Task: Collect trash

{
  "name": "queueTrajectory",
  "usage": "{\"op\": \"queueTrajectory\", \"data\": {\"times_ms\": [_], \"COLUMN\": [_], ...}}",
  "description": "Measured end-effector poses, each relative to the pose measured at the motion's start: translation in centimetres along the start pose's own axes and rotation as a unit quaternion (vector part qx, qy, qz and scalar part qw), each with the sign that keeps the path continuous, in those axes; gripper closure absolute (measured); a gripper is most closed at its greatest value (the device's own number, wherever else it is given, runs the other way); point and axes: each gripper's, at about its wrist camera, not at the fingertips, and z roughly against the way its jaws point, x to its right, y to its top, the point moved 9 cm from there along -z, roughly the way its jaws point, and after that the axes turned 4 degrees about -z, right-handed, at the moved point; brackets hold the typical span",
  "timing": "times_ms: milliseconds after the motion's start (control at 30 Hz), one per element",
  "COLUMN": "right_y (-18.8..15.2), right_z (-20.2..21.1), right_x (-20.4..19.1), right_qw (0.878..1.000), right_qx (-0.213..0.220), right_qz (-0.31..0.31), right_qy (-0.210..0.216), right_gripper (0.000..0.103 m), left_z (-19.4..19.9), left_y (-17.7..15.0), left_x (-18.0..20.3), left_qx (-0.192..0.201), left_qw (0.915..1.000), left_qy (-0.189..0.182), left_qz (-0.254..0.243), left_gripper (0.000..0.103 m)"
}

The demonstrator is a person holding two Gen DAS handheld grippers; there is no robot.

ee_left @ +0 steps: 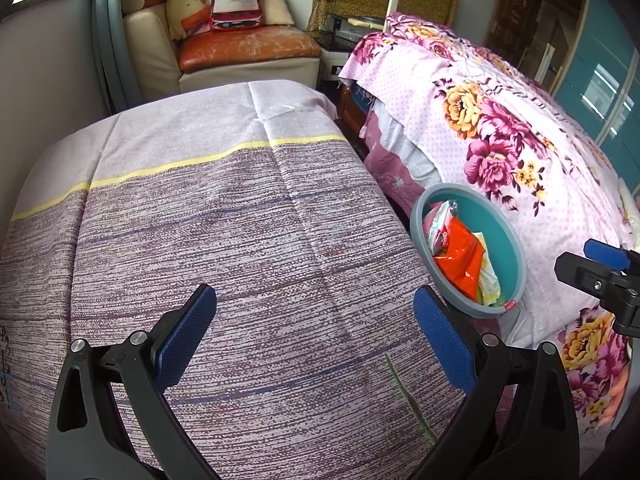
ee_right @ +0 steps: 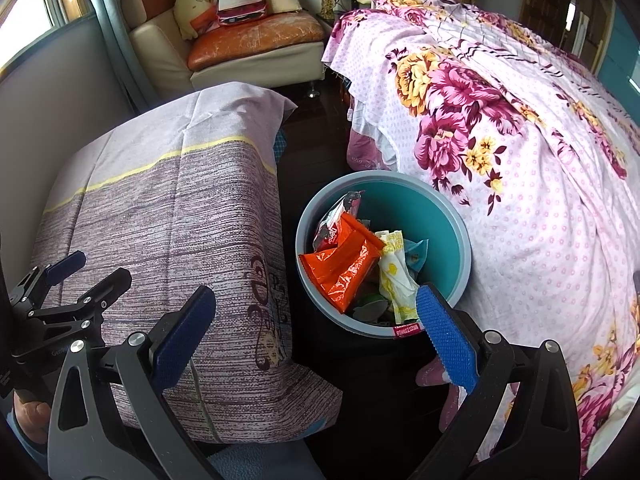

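A round teal bin (ee_right: 440, 216) with a grey rim stands on the dark floor between the cloth-covered table (ee_right: 160, 208) and the bed. Inside lie an orange foil wrapper (ee_right: 344, 268), a red-and-clear packet (ee_right: 332, 224) and a yellow-white wrapper (ee_right: 394, 272). My right gripper (ee_right: 316, 332) hovers open above the bin's near edge, nothing between its fingers. My left gripper (ee_left: 316, 336) is open over the table cloth (ee_left: 224, 240), holding nothing. In the left wrist view the bin (ee_left: 508, 248) sits to the right, with the orange wrapper (ee_left: 460, 260) in it and the right gripper (ee_left: 596, 272) beyond.
A bed with a pink floral sheet (ee_right: 520, 152) fills the right side. A cream sofa (ee_right: 248, 40) with an orange cushion and a red bag stands at the back. A pink slipper (ee_right: 436, 376) lies on the floor by the bin. A hand (ee_right: 28, 416) holds the left gripper.
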Motion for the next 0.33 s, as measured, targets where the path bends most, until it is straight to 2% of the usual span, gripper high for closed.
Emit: {"op": "queueTrajectory", "data": {"times_ms": [333], "right_y": [-0.27], "right_z": [0.31], "right_x": [0.32], "right_qw": [1.000], "right_qx": [0.007], "right_qz": [0.002], "right_qy": [-0.006], "right_gripper": [0.007], "left_z": [0.52], "left_y": [0.09], "left_x": [-0.32], "left_qx": [0.004], "left_qw": [1.0000], "left_qy": [0.002], "left_qz": [0.000], "left_gripper": [0.004]}}
